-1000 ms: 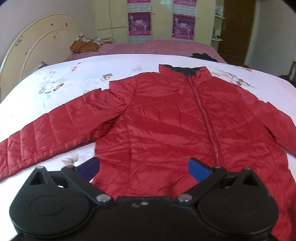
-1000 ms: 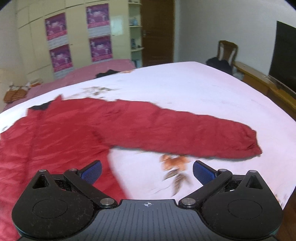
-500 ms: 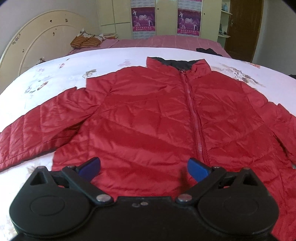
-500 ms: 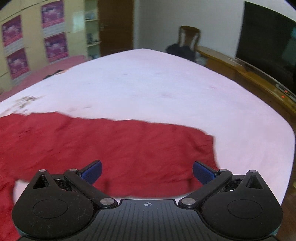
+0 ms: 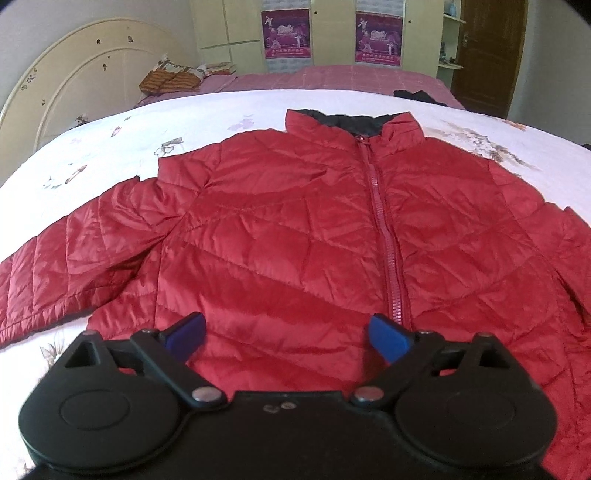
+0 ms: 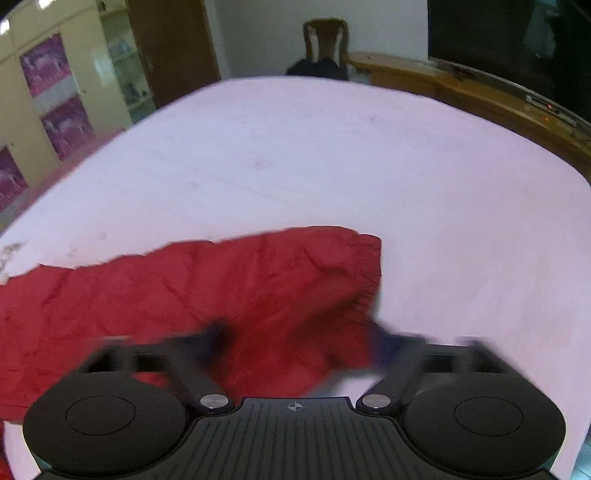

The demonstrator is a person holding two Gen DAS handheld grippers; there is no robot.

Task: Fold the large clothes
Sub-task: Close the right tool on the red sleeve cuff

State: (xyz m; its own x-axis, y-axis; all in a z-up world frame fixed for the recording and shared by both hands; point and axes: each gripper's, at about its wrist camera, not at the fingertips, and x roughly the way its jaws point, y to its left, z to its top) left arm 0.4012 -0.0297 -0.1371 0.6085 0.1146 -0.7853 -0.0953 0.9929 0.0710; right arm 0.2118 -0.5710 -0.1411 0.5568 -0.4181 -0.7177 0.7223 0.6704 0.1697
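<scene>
A red quilted jacket (image 5: 295,221) lies face up and zipped on the white flowered bed sheet (image 5: 110,147), collar at the far side, both sleeves spread outward. My left gripper (image 5: 288,330) hovers over the jacket's lower front, just left of the zipper. Its jaws are wide and closing slightly, with fabric beneath them and nothing pinched. In the right wrist view the jacket's sleeve (image 6: 221,280) ends in a gathered cuff (image 6: 365,266). My right gripper (image 6: 299,336) is blurred and its jaws are closing with the sleeve end between them.
A cream headboard (image 5: 74,85) rises at the left. Beyond are a pink-covered bed (image 5: 332,77) with folded cloth (image 5: 170,77), a wardrobe with posters (image 5: 284,33) and a brown door (image 5: 487,48). To the right stand a chair (image 6: 325,48) and a wooden bench (image 6: 461,92).
The right gripper swept right along the sleeve to its cuff and its jaws have narrowed around it. The left gripper moved in over the jacket's lower front, then held still.
</scene>
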